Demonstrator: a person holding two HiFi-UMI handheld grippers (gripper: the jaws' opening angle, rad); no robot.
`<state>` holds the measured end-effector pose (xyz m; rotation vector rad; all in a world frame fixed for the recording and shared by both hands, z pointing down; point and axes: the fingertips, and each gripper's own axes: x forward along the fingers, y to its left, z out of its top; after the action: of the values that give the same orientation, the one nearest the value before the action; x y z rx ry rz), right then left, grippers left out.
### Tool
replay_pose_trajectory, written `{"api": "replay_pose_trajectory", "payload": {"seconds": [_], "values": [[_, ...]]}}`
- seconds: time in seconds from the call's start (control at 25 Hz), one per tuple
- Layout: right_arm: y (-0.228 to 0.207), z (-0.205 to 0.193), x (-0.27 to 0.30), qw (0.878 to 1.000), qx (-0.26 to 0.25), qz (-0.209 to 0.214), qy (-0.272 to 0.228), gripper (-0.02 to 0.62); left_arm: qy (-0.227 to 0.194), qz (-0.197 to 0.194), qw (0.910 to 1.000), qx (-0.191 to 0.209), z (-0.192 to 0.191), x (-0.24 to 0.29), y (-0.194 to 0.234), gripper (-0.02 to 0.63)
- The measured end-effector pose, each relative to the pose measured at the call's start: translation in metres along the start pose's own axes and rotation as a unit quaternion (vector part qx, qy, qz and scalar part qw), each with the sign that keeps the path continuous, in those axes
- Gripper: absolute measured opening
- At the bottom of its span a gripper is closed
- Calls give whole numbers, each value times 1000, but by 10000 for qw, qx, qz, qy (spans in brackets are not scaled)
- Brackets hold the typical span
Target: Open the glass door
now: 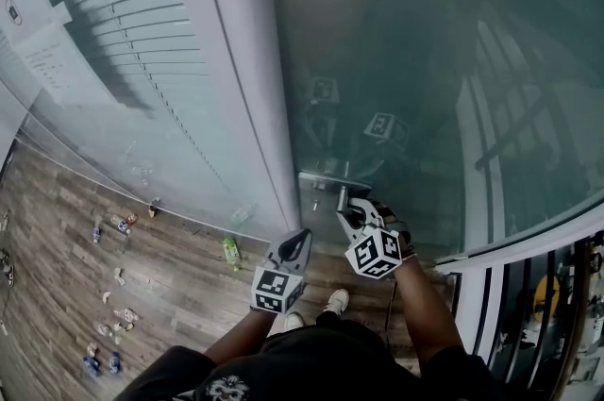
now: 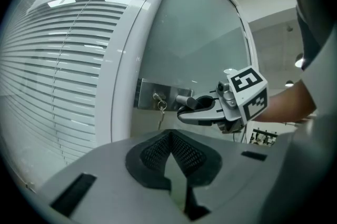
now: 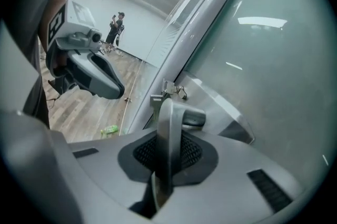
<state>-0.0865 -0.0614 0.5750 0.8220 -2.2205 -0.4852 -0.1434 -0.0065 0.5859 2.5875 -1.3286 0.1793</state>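
The frosted glass door [image 1: 425, 88] carries a metal lock plate [image 1: 319, 181] with a lever handle [image 1: 342, 194]. In the head view my right gripper [image 1: 351, 210] reaches up to that handle. The right gripper view shows the handle [image 3: 169, 133] standing upright between the pads, with my right gripper [image 3: 167, 130] shut on it. Keys [image 2: 159, 107] hang from the lock on the plate [image 2: 147, 94]. My left gripper [image 1: 294, 248] hovers lower left of the handle, apart from the door. In its own view the left gripper [image 2: 176, 162] is shut with nothing in it.
A white door frame [image 1: 260, 107] runs left of the glass, with slatted blinds [image 1: 123, 12] beyond it. Small items and a green bottle [image 1: 231, 253] lie on the wood floor [image 1: 57, 239]. A railing [image 1: 528, 295] stands at the right. A person [image 3: 116, 28] stands far off.
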Motion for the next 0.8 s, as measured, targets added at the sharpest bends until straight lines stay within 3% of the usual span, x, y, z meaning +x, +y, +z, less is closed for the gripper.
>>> {"api": "replay_pose_trajectory", "payload": {"seconds": [0.16, 0.24, 0.56, 0.8], "values": [[2, 4, 4, 9943, 653, -98, -837, 41, 25, 23, 10000, -7, -5, 5, -2, 6], [0, 5, 6, 9923, 742, -145, -979, 41, 36, 38, 10000, -2, -5, 10, -2, 6], [-19, 1, 22, 9934, 728, -168, -866, 38, 214, 147, 9996, -93, 4, 38, 0, 6], [-39, -8, 39, 9938, 796, -58, -772, 32, 162, 498, 9986, 87, 16, 59, 14, 6]]}}
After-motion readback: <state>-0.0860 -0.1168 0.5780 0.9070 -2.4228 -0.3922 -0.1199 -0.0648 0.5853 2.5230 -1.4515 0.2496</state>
